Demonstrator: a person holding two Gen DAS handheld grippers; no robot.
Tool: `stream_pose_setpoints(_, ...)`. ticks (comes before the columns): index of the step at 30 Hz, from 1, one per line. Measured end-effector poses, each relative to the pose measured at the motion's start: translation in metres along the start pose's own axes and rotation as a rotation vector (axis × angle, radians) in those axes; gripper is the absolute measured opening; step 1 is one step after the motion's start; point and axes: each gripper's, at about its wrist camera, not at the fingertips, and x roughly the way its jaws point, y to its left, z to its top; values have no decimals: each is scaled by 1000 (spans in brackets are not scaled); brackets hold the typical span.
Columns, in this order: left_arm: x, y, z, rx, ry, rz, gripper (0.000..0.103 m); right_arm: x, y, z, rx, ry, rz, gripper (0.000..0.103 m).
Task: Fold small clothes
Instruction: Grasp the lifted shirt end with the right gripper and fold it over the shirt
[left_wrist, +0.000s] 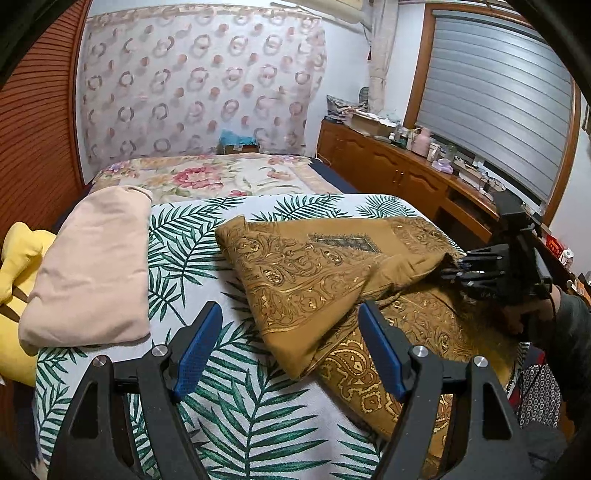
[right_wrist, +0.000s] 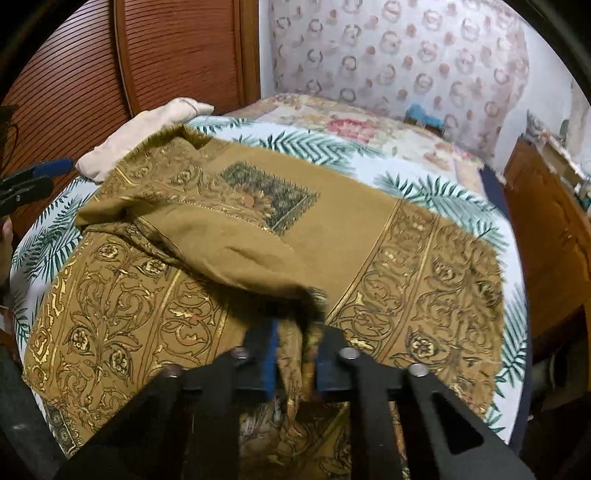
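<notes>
A brown cloth with gold paisley print (left_wrist: 314, 273) lies half folded on the palm-leaf sheet (left_wrist: 229, 406); it also fills the right wrist view (right_wrist: 229, 229). My left gripper (left_wrist: 291, 339) is open and empty, its blue pads just short of the cloth's near corner. My right gripper (right_wrist: 295, 347) is shut on a bunched edge of the brown cloth, holding a flap lifted over the lower layer; it shows in the left wrist view (left_wrist: 461, 269) at the cloth's right edge.
A folded pink garment (left_wrist: 92, 269) lies at the left of the sheet, with a yellow item (left_wrist: 18, 280) beyond it. A floral bedspread (left_wrist: 207, 173) lies behind. A wooden cabinet with clutter (left_wrist: 406, 162) runs along the right. A slatted wooden door (right_wrist: 110, 66) is on the left.
</notes>
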Motion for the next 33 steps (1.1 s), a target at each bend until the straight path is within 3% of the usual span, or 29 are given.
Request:
stream_pose_setpoints(6, -3, 0, -2, -3, -17, -5, 77, -50, 10, -10, 29, -150, 38, 7)
stream_pose_setpoints(15, -8, -8, 1, 14, -35, -20, 77, -118, 10, -42, 51, -243, 24, 7)
stream_pose_setpoints(22, -10, -21, 4, 38, -45, -35, 77, -145, -5, -73, 106, -211, -66, 7)
stream_pose_setpoints(29, -8, -27, 5, 54, -44, -35, 77, -137, -21, -109, 190, -125, -99, 7)
stream_pose_setpoints(33, -8, -29, 4, 58, -39, -35, 77, -131, -22, -107, 211, -104, -109, 7)
